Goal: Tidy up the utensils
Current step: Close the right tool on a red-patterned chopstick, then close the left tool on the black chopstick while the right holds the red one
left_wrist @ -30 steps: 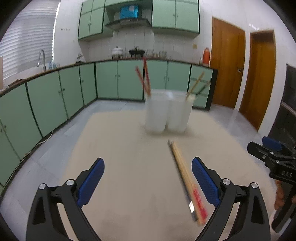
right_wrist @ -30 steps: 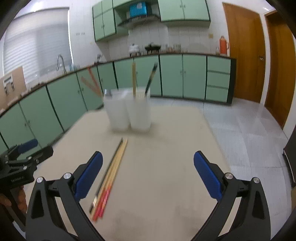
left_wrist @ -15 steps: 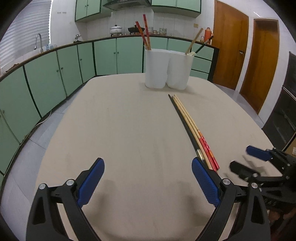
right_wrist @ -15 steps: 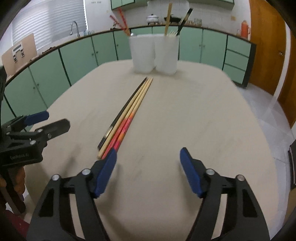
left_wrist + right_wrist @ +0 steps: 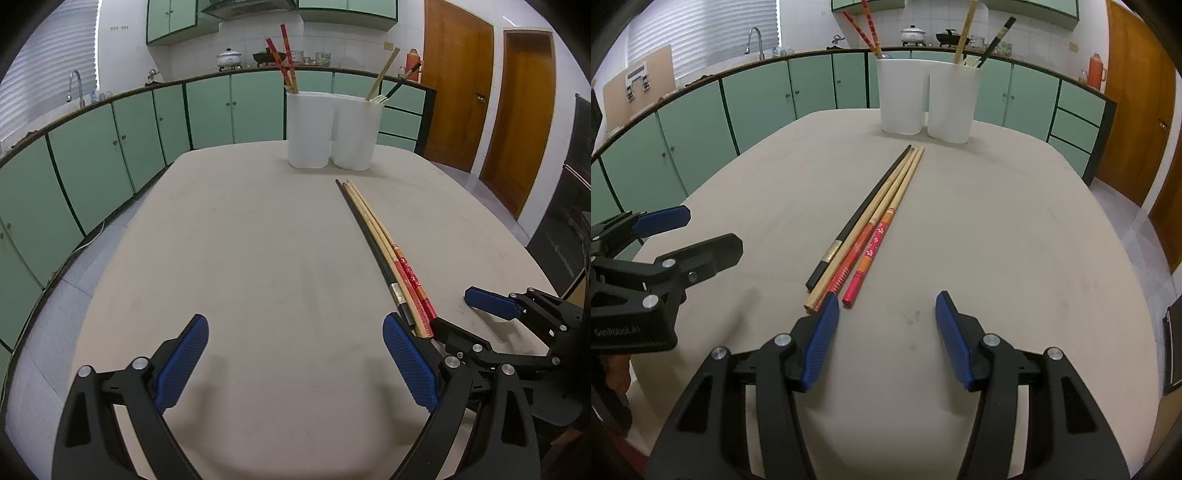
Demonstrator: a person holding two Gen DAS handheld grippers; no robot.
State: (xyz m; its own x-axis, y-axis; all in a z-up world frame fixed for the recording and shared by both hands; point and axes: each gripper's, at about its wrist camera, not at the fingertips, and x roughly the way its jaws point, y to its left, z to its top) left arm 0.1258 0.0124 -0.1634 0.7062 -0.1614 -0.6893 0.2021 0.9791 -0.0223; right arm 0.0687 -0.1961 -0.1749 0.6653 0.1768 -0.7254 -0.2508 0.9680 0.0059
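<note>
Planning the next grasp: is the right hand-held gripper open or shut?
Open: right hand-held gripper has its blue pads apart, holding nothing, just short of the chopsticks.

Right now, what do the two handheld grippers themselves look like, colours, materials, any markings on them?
Both match: the left gripper and right gripper have matte black plastic frames with triangular cut-outs, silver round bolt heads at the joints, and flat finger pads of ribbed blue rubber. Seen from the right wrist view, the left gripper's black body carries faint grey lettering that seems to read "GenRobot.AI". No cables or sleeves show.
</note>
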